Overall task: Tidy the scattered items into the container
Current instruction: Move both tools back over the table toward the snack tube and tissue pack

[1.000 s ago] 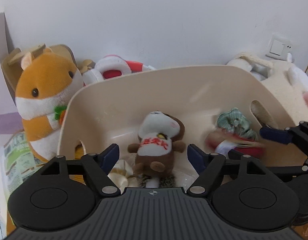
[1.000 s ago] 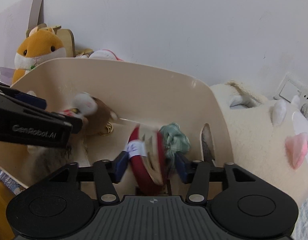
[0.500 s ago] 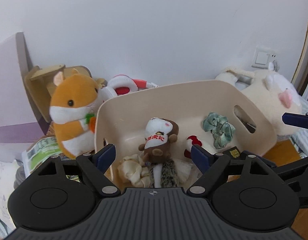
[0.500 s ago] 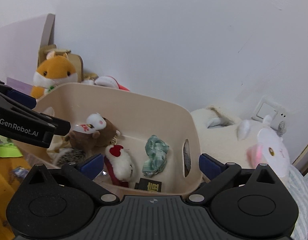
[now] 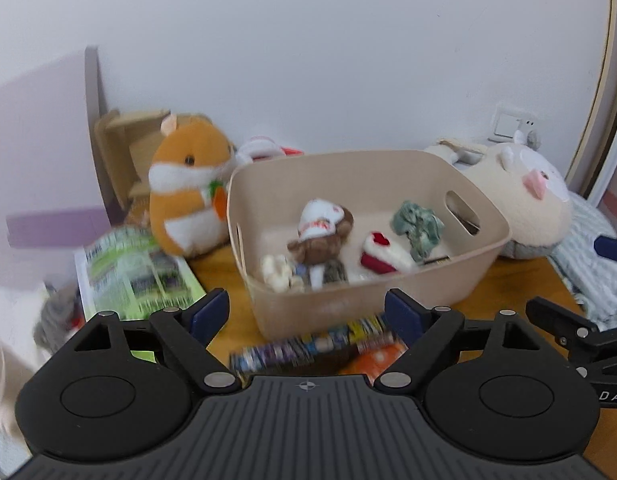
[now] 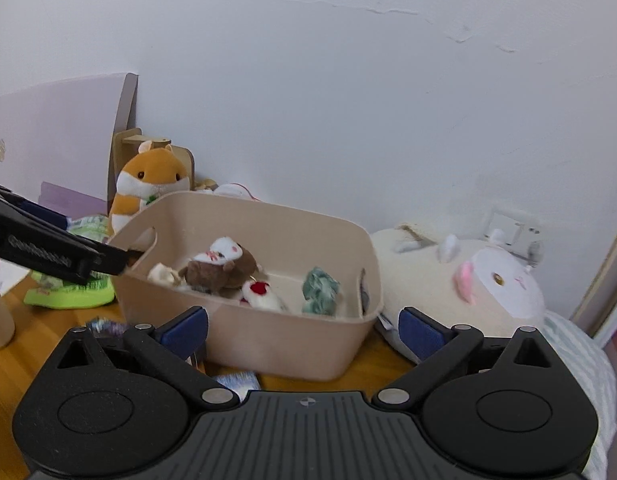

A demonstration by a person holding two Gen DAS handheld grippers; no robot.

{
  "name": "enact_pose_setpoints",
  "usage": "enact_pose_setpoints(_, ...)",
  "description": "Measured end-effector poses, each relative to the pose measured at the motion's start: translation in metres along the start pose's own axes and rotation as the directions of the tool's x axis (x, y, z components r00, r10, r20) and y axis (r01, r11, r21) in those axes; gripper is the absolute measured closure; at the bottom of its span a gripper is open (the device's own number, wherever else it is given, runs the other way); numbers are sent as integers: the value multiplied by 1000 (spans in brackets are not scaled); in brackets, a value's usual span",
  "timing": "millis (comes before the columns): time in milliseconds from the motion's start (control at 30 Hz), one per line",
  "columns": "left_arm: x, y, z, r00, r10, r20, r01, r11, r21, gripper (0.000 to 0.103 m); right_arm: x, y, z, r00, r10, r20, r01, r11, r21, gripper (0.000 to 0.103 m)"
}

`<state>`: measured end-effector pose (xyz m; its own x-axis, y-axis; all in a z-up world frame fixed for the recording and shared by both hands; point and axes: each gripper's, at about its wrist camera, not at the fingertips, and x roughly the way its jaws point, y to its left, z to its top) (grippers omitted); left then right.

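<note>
Both grippers hung empty in front of the beige container, the left gripper with its blue-padded fingers spread wide and the right gripper likewise released, nothing between the pads of either. Inside the container lay a brown-and-white monkey plush, a small red-and-white plush, a green scrunchie near the right handle slot and a cream-coloured soft piece at the left end; they sat loosely on the floor of the tub, which suggested they were dropped in rather than arranged. The container stood on a wooden tabletop, with an orange hamster plush just beside its left wall and a large cream plush pressed against its right wall; both looked too big for the tub and probably served only as surroundings. Judging by the layout, the work was well along but not finished: a colourful flat packet lay on the wood just in front of the container, directly under the left gripper's open fingers, and a green printed leaflet lay farther left. The wide-open stance over the packet read as readiness for a pickup; since the packet was thin and flat, the fingers would likely need to come down low and pinch an edge.
</note>
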<state>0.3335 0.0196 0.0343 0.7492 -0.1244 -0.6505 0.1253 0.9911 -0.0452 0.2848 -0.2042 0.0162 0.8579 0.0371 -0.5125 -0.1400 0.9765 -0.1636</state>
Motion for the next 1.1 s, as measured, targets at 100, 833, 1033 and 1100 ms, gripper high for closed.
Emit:
enact_pose_setpoints(100, -8, 5, -17, 1000, 6, 4, -6, 1000, -5, 16, -15, 0, -17, 1000, 6, -2, -6, 1000, 24, 0)
enact_pose_setpoints(833, 42, 17, -103, 996, 92, -19, -80, 934, 347, 15, -20, 34, -122, 988, 41, -148, -18, 988, 154, 0)
enact_pose_setpoints(1033, 60, 18, -101, 995, 99, 16, -98, 929, 358, 15, -13, 38, -136, 982, 49, -183, -12, 980, 198, 0)
enact_pose_setpoints(1100, 67, 17, -103, 995, 94, 35, -100, 920, 379, 15, -13, 36, -139, 981, 57, -185, -15, 975, 224, 0)
